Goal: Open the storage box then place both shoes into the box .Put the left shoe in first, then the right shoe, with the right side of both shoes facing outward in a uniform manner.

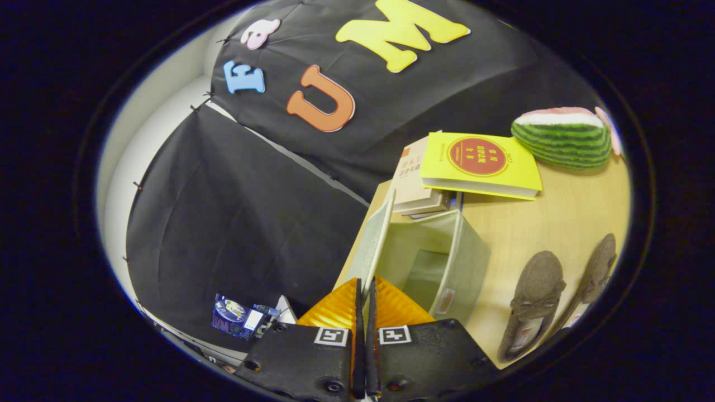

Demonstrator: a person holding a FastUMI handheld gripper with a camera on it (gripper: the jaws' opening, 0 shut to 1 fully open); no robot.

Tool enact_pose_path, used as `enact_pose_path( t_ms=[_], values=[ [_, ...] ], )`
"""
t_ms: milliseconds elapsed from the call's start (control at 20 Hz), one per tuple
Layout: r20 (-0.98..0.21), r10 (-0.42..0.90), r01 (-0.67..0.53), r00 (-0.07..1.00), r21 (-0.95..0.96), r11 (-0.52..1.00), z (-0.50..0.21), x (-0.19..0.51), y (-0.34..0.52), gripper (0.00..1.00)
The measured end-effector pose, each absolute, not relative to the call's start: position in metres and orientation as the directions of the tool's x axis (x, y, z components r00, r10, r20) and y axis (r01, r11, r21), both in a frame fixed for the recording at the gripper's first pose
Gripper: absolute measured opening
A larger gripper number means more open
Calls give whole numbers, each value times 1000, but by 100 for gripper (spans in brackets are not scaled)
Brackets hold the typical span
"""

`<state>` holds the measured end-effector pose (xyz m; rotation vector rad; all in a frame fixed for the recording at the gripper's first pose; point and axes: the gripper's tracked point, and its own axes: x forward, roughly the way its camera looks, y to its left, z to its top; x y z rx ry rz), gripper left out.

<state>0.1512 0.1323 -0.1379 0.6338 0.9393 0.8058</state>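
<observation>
Fingers (365, 290) clenched at bottom centre of the frame, pressed close side by side, pinching the thin edge of the box lid (373, 245) between them. Lid raised, standing tilted, running up from the fingertips toward the middle of the frame. Just right of the lid, storage box (463, 262) in pale green fabric, open, inside bare as far as seen, resting on the wooden desk (536, 223). Lower right, two dark shoes (533, 301), lying side by side on the desk, well apart from the box, soles down, the farther one (595, 273) partly cut off by the fisheye rim. Above the box, stack of books (419, 190) topped by a yellow book (480, 164) with a red round mark. Upper right, watermelon-shaped cushion (561, 139) beyond the yellow book. Lower left, beside the fingers, small blue packet (234, 315) below the black cloth wall (234, 212).
</observation>
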Motion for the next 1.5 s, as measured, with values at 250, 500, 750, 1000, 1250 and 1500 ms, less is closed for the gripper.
enact_pose_path(
  t_ms=[250,500,750,1000,1250,1500],
  values=[
    [-467,809,-362,356,729,581,-92,149,186,6],
    [-499,786,-394,364,682,616,-62,144,267,7],
    [-580,712,-400,396,589,702,-64,139,346,11],
    [-629,638,-484,446,430,762,-66,131,366,92],
    [-631,526,-442,570,304,844,-62,141,332,96],
    [-673,409,-365,616,216,906,-79,145,270,97]
  ],
)
